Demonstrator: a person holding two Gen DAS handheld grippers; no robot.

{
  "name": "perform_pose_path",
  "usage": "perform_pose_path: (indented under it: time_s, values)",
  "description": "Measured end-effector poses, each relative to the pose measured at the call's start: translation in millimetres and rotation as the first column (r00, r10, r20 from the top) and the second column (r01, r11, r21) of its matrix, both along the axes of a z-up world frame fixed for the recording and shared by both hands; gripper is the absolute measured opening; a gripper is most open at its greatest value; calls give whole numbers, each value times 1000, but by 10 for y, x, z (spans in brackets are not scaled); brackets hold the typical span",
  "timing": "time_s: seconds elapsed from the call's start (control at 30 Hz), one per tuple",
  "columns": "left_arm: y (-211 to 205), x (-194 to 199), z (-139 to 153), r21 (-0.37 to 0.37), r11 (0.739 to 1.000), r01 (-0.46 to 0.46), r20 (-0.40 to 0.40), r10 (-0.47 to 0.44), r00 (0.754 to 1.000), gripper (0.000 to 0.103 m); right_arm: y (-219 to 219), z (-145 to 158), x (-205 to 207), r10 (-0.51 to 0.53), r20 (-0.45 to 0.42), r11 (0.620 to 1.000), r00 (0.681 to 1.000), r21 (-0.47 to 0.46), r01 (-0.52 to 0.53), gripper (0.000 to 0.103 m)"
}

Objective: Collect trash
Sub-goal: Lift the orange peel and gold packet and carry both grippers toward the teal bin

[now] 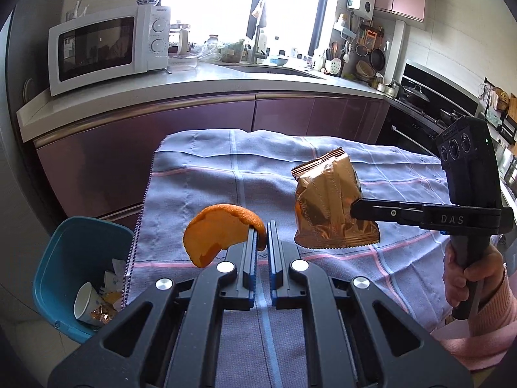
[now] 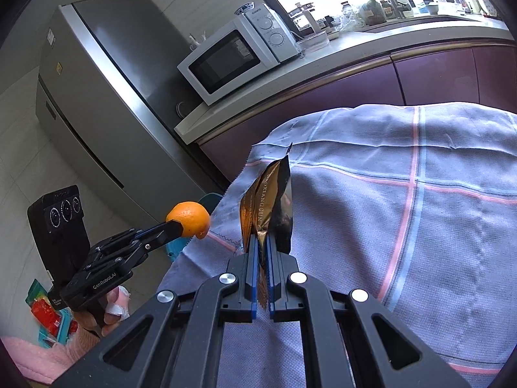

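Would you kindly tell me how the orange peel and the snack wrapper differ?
The orange peel is a curved, matte orange shell; the snack wrapper is flat, crinkled, shiny gold foil. The peel is smaller than the wrapper. The left gripper holds the peel, the right gripper the wrapper. Both hang above the tablecloth.

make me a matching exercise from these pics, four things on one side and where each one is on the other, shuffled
Things:
1. orange peel
2. gold wrapper
3. paper cup
4. microwave

Places:
A. on the counter
B. in the left gripper, held over the cloth's edge
C. inside the teal bin
D. in the right gripper, held above the cloth

Pairs: 1-B, 2-D, 3-C, 4-A
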State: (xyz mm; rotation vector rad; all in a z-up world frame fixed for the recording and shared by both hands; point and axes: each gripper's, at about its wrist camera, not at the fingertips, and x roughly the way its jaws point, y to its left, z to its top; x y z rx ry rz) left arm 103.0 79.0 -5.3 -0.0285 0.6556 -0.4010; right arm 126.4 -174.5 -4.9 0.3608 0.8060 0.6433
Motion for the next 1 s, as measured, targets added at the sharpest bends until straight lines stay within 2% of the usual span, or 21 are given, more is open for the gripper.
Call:
perform_pose_path:
  time_s: [1.0]
  values:
    - [687, -133, 89, -5, 989, -151, 19, 151, 988, 6, 920, 21, 155, 181, -14, 983, 983, 9, -181, 4]
